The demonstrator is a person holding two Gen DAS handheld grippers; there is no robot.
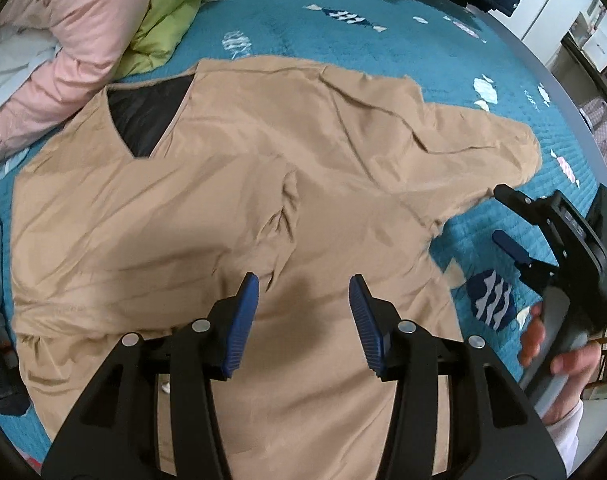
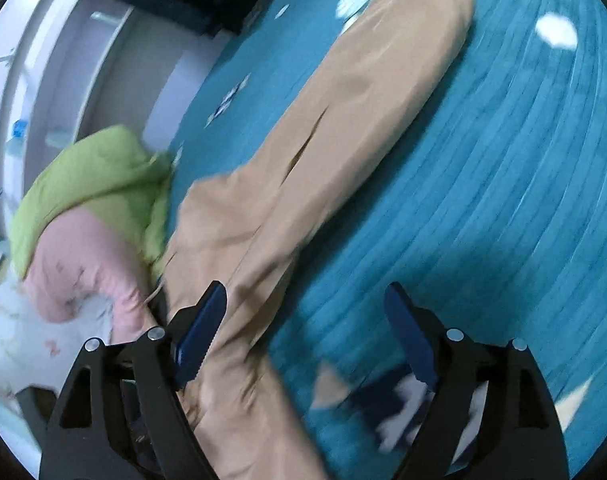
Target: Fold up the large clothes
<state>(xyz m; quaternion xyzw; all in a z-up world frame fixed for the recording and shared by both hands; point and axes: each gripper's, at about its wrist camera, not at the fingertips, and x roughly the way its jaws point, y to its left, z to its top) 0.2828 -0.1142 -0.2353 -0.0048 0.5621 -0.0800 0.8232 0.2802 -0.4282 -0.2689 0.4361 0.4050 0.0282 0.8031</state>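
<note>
While the teal bedspread (image 1: 343, 32) carries the tan jacket (image 1: 223, 184) spread flat, pink bedding (image 1: 63, 40) lies beside its collar. Left gripper (image 1: 304, 320) hovers open-jawed above the jacket; right gripper (image 2: 303, 336), likewise open and empty, hangs by the sleeve (image 2: 363, 92).

The right gripper (image 2: 303, 332) hangs with its blue-padded jaws spread wide, gripping nothing. A tan garment (image 2: 343, 120) runs from 6 o'clock up toward 1 o'clock across the teal bedspread (image 2: 503, 200). At 9 o'clock lie a green quilt (image 2: 95, 176) and a pink quilt (image 2: 83, 264). The view is motion-blurred.
</note>
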